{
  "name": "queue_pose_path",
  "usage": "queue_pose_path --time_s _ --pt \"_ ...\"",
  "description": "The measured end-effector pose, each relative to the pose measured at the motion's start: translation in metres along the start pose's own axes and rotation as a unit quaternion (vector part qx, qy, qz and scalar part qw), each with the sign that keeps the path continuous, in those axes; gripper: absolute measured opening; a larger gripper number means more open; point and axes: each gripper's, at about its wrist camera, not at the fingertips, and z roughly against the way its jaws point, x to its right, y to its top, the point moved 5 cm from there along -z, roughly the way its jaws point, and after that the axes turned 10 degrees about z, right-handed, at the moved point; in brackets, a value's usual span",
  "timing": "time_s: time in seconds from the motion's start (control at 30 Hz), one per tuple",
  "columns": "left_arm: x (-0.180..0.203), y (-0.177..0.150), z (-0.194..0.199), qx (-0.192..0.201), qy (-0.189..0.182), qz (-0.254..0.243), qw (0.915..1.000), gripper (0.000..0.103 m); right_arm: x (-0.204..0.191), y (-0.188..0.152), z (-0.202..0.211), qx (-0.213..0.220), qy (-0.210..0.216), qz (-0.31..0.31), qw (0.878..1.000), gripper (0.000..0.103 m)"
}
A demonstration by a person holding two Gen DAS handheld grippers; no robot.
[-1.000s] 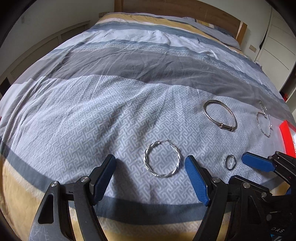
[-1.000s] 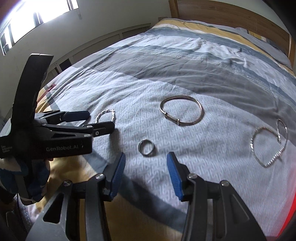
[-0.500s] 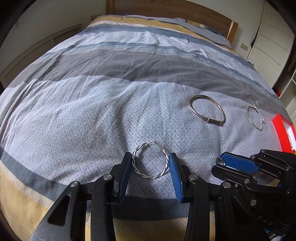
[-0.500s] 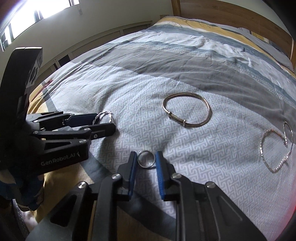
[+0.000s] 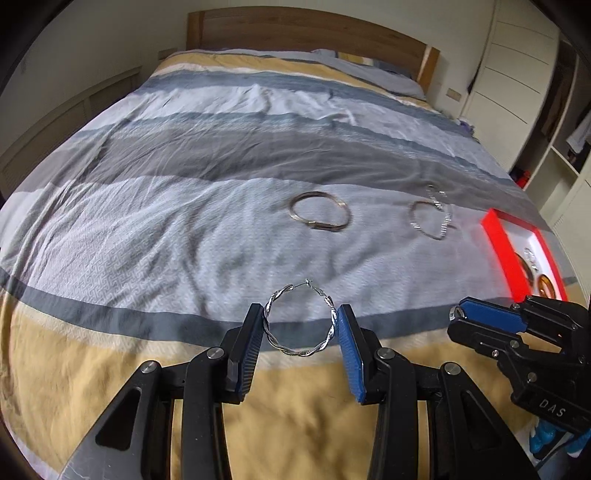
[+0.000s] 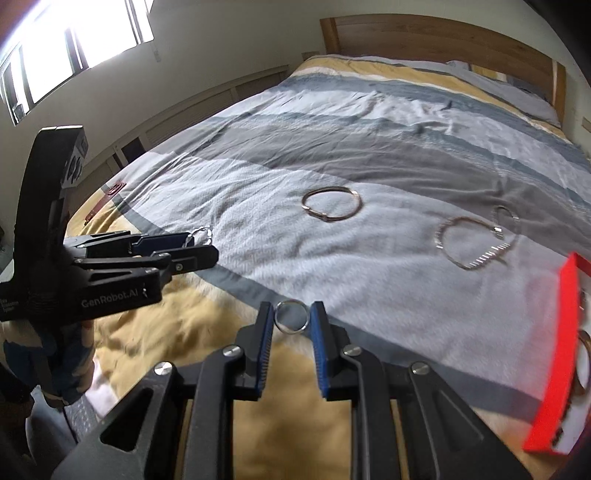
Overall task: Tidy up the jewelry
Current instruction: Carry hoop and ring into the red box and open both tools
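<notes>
Two grippers loaded — left gripper [image 5: 300, 325] clamps twisted hoop [image 5: 300, 320] | right gripper [image 6: 291, 318] clamps ring [image 6: 291, 316]

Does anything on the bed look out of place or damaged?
Nothing looks damaged. A bangle and a chain bracelet lie loose on the bedspread, outside the red box, not yet put away.

Lying on the bedspread [image 5: 184, 229] beyond the red tray [image 5: 499, 242]: one bangle [image 5: 319, 216], one chain bracelet [image 5: 432, 218]; two grippers are each holding one ring.

A home bedroom: striped duvet [image 5: 221, 177], wooden headboard [image 5: 295, 26], white wardrobe [image 5: 517, 74].
</notes>
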Motion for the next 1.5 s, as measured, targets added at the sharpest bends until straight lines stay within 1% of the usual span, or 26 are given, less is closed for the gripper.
queue_pose_path --time_s 0.17,0.27,0.33,0.4,0.47,0.6,0.7,0.77,0.9,1.03,1.13,1.27,1.37,1.5 --pt "0.057 -0.009 0.013 -0.002 -0.030 -0.030 0.9991 0.040 0.034 -0.027 0.051 0.013 -0.036 -0.024 0.999 0.019" --pt "0.099 -0.015 0.011 -0.010 -0.053 -0.052 0.9971 0.040 0.065 -0.049 0.082 0.016 -0.066 -0.042 0.997 0.019" --pt "0.130 -0.019 0.007 -0.017 -0.071 -0.068 0.9950 0.040 0.092 -0.066 0.103 0.015 -0.091 -0.057 0.994 0.019" --pt "0.169 -0.023 0.001 -0.026 -0.093 -0.089 0.9913 0.040 0.121 -0.083 0.124 0.013 -0.117 -0.072 0.990 0.019" --pt "0.201 -0.026 -0.007 -0.032 -0.109 -0.107 0.9878 0.040 0.147 -0.097 0.140 0.011 -0.138 -0.085 0.987 0.019" --pt "0.269 -0.029 -0.028 -0.045 -0.130 -0.142 0.9803 0.040 0.201 -0.124 0.162 0.002 -0.175 -0.113 0.978 0.019" --pt "0.311 -0.029 -0.049 -0.054 -0.136 -0.161 0.9760 0.040 0.233 -0.140 0.166 -0.002 -0.191 -0.135 0.972 0.019" --pt "0.332 -0.029 -0.066 -0.063 -0.135 -0.167 0.9746 0.040 0.246 -0.147 0.165 -0.005 -0.196 -0.145 0.970 0.019" --pt "0.361 -0.029 -0.097 -0.078 -0.128 -0.176 0.9729 0.040 0.268 -0.159 0.156 -0.016 -0.191 -0.151 0.970 0.019" --pt "0.375 -0.032 -0.123 -0.094 -0.123 -0.183 0.9709 0.040 0.281 -0.164 0.141 -0.026 -0.179 -0.150 0.972 0.019" --pt "0.379 -0.036 -0.136 -0.104 -0.121 -0.186 0.9695 0.040 0.286 -0.166 0.135 -0.033 -0.180 -0.146 0.972 0.019" --pt "0.381 -0.037 -0.148 -0.111 -0.119 -0.186 0.9689 0.040 0.291 -0.169 0.127 -0.047 -0.180 -0.140 0.973 0.019" --pt "0.384 -0.038 -0.151 -0.108 -0.116 -0.197 0.9675 0.040 0.289 -0.168 0.125 -0.052 -0.182 -0.132 0.973 0.020" --pt "0.385 -0.039 -0.151 -0.106 -0.115 -0.199 0.9675 0.040 0.289 -0.168 0.125 -0.055 -0.183 -0.129 0.973 0.020"
